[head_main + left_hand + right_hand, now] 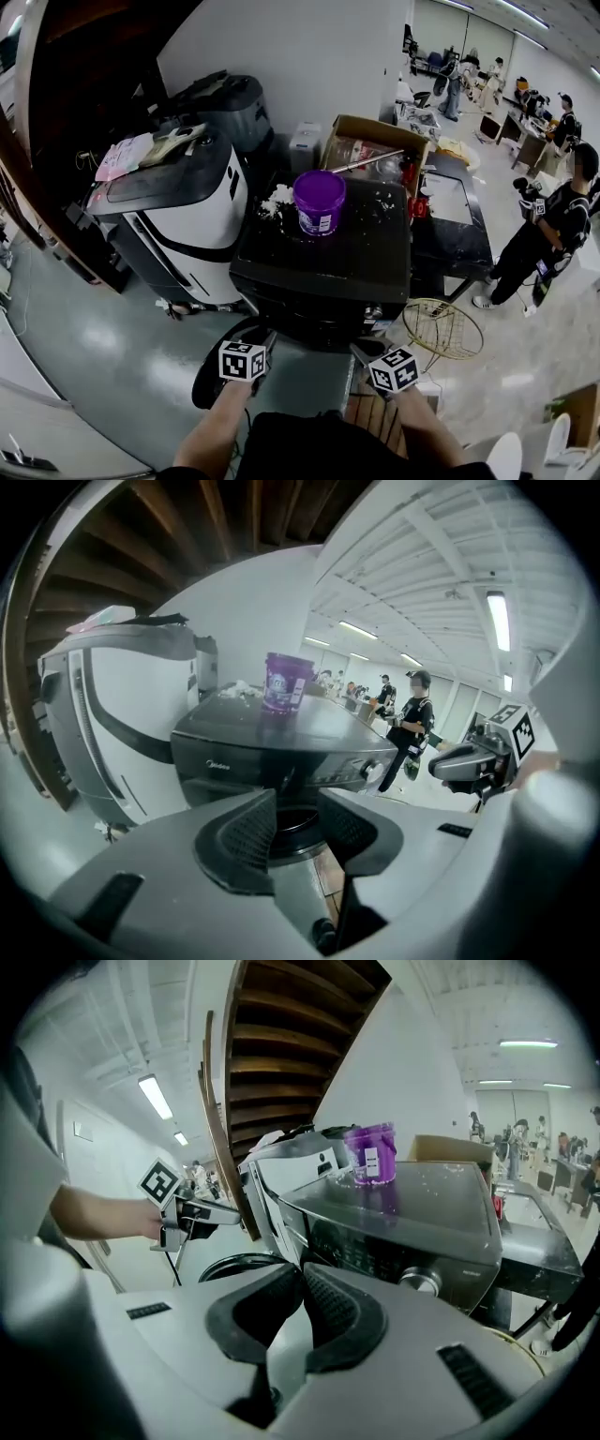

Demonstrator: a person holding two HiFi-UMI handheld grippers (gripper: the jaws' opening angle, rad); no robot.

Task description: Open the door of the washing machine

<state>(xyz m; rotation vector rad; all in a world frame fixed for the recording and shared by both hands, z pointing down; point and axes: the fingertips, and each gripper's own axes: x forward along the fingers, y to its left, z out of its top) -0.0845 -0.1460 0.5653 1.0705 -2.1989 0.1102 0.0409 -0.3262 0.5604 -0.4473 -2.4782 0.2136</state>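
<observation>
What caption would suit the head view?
Left claw and right claw face a dark washing machine topped by a purple tub.

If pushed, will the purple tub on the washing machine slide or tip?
Probably slides: the tub stands upright on the smooth top of the machine. Its base looks narrower than its rim, so a high push might tip it. Its weight cannot be told.

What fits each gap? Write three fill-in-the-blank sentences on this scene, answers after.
1. The tub on top of the washing machine is coloured ____.
2. The right gripper holds nothing, and its jaws are ____.
3. The left gripper has its jaws apart, with ____ gripped between them.

Missing words: purple; shut; nothing
</observation>
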